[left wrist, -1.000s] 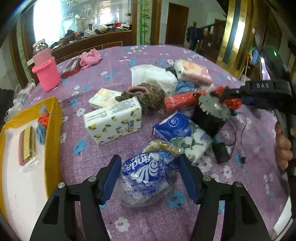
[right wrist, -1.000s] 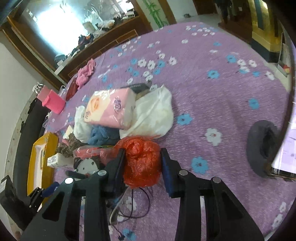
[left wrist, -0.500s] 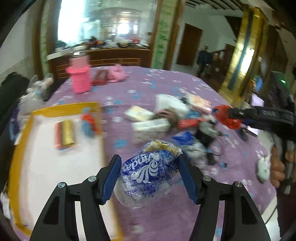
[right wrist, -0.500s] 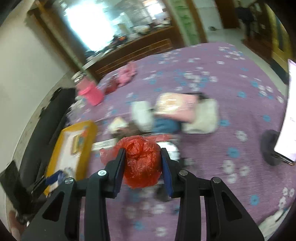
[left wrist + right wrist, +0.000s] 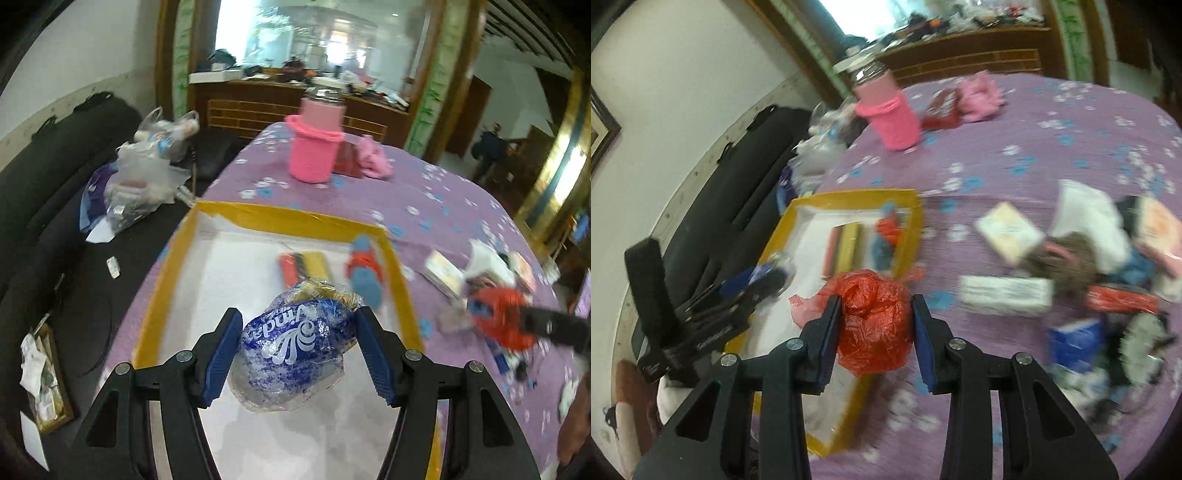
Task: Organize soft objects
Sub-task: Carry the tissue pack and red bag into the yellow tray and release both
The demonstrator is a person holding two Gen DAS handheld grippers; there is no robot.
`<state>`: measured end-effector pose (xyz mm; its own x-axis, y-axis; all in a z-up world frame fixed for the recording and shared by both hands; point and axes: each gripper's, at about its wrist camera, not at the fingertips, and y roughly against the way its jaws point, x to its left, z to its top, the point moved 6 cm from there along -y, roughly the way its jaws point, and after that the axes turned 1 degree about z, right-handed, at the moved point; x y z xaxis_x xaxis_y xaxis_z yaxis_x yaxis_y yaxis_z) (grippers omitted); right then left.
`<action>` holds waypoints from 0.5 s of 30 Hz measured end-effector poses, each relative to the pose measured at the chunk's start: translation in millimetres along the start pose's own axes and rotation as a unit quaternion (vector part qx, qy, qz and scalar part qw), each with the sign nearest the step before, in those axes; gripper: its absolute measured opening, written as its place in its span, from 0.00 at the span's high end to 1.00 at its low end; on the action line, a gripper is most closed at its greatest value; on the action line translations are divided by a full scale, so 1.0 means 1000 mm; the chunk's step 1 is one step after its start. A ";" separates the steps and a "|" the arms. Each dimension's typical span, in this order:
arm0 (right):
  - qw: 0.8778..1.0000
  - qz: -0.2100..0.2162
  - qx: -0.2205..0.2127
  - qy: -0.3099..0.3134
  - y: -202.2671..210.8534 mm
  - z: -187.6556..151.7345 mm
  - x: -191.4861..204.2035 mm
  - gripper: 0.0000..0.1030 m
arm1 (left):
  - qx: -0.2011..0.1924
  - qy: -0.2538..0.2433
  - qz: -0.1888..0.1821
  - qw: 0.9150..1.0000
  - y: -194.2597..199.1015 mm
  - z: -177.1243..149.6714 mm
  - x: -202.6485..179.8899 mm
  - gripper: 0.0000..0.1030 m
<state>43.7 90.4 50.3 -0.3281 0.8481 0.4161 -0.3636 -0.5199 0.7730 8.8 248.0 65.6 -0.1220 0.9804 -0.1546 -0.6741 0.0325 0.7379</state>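
Each claw, the left claw (image 5: 298, 355) and the right claw (image 5: 877, 339), is a black plastic frame with triangular cut-outs and silver screws at its joints. Its two fingers (image 5: 218, 353) carry ribbed blue pads. White lettering marks the left claw's black body in the right wrist view.

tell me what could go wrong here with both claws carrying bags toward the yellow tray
1. The two claws could collide: the right claw with its red bag is closing on the same tray where the left claw holds the blue bag.
2. The blue bag is slick, crinkled plastic bulging out below the pads; it may slip before it is set down.
3. Dropped carelessly, either bag could land on the packets already in the tray.
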 end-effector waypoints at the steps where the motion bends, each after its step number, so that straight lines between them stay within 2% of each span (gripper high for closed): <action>1: 1.000 0.005 0.006 0.001 -0.009 0.002 0.007 0.66 | 0.004 0.008 0.000 1.000 -0.006 0.006 0.008 0.40; 7: 0.999 0.035 0.037 -0.007 -0.063 0.023 0.038 0.66 | 0.030 0.044 -0.002 0.999 -0.060 0.036 0.035 0.40; 10: 0.998 0.042 0.047 -0.016 -0.084 0.032 0.045 0.66 | 0.040 0.067 -0.002 0.997 -0.092 0.047 0.050 0.40; 15: 0.994 0.063 0.064 -0.060 -0.124 0.047 0.047 0.66 | 0.040 0.110 -0.011 0.993 -0.121 0.056 0.069 0.39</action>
<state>113.9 199.2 -3.6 -0.2549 0.7869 0.5620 -0.2099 -0.6123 0.7622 122.2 323.0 2.3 -0.2700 0.9139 -0.3033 -0.6185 0.0768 0.7820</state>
